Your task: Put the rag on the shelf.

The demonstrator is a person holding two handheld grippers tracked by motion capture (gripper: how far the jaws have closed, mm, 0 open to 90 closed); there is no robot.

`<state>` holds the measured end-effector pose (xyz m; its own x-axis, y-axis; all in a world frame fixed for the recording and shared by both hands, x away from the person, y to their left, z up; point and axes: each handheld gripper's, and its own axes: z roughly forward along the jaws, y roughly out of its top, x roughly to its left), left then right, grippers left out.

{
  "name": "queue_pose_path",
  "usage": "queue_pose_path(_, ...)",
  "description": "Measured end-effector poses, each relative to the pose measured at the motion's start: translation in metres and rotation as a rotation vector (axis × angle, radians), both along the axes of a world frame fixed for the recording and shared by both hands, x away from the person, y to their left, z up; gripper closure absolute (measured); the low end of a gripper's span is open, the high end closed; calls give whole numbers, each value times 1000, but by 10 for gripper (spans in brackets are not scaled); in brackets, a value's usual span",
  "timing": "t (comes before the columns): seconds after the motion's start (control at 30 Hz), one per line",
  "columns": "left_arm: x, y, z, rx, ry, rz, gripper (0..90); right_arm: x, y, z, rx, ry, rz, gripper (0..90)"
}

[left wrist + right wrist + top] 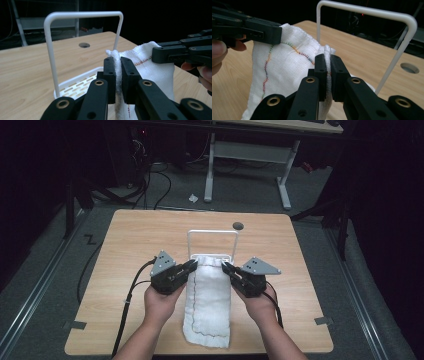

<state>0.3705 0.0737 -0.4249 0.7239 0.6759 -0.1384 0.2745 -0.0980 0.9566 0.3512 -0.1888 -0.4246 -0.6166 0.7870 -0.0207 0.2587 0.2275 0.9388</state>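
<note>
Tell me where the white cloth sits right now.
In the high view the white cloth lies mid-table, running toward the near edge; its far corners are pinched by the left hand-held gripper and right hand-held gripper, just before the white wire rack.

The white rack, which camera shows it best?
The high view: the rack shows whole, its hoop upright on the table behind the towel. The left gripper view gives the hoop and part of the slotted base; the right gripper view, the hoop alone.

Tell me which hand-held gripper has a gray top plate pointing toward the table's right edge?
The right hand-held gripper; its plate tip points to the right edge, while the left hand-held gripper carries an upright-looking plate.
</note>
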Motion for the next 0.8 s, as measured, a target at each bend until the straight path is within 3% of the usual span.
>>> queue_pose_path(0.4,-1,0,31,-10,-84,-7,837,3,0,25,39,-68,-1,855)
queue_pose_path(0.8,4,0,60,-31,-143,-10,837,7,-2,52,76,-124,-12,855)
